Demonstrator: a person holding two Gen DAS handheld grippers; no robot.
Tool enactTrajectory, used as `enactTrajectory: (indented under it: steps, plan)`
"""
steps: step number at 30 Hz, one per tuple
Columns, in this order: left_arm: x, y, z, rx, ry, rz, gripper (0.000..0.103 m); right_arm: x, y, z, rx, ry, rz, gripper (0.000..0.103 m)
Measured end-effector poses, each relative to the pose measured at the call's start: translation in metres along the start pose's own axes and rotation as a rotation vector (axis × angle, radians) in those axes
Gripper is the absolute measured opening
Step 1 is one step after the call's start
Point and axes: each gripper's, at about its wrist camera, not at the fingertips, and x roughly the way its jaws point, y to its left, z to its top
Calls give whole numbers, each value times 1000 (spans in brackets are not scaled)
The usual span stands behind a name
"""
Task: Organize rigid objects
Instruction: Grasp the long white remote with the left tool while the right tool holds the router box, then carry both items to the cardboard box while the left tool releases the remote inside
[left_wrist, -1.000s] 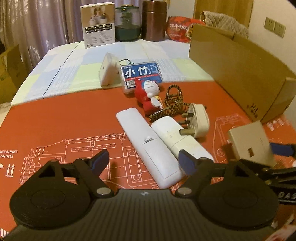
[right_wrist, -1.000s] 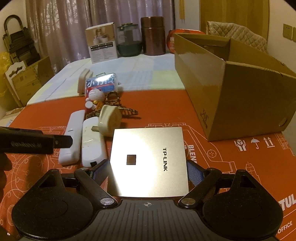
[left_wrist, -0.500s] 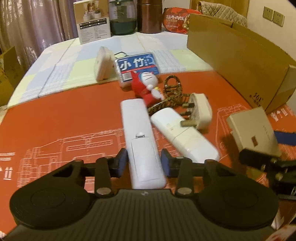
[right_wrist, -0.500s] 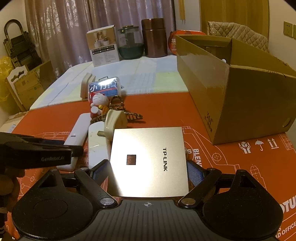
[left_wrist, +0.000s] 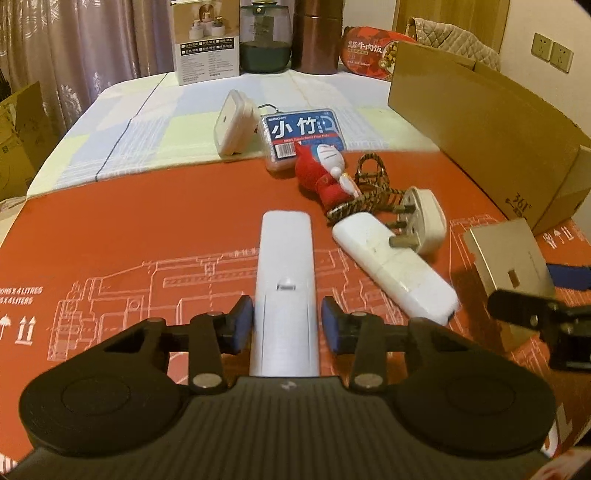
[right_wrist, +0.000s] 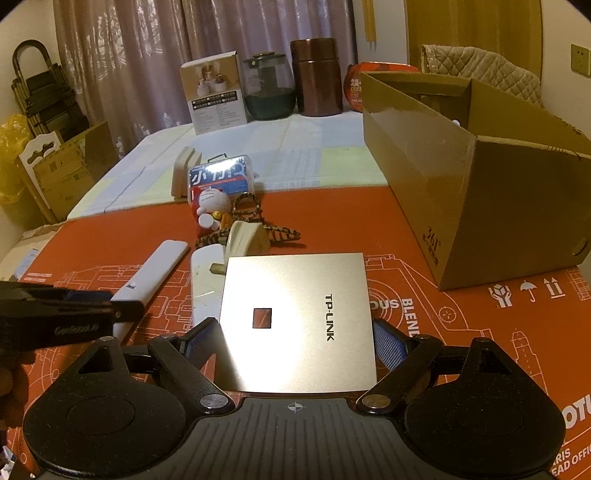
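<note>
A long white remote (left_wrist: 285, 288), smooth back up with a small latch, lies on the red mat (left_wrist: 147, 229). The left gripper (left_wrist: 287, 324) has just closed on its near end, which is hidden. At right, the right gripper (right_wrist: 295, 338) clamps a gold TP-LINK box (right_wrist: 295, 317), near edge hidden.

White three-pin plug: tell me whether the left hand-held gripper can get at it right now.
Probably not: the left hand-held gripper is shut on the long white remote, so the white three-pin plug waits.
</note>
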Motion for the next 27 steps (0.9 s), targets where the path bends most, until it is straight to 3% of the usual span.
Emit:
enactTrajectory:
  steps: [7,14,27]
  plan:
    - [5,-4,-1,32,-11,14,37,2,-2,1,11,4,2,85]
    - [5,-4,-1,31,-15,25,33,-1,1,2,11,-4,13,85]
    - [-21,-3,6,-6,-39,26,32,-19,7,13,0,-50,19,85]
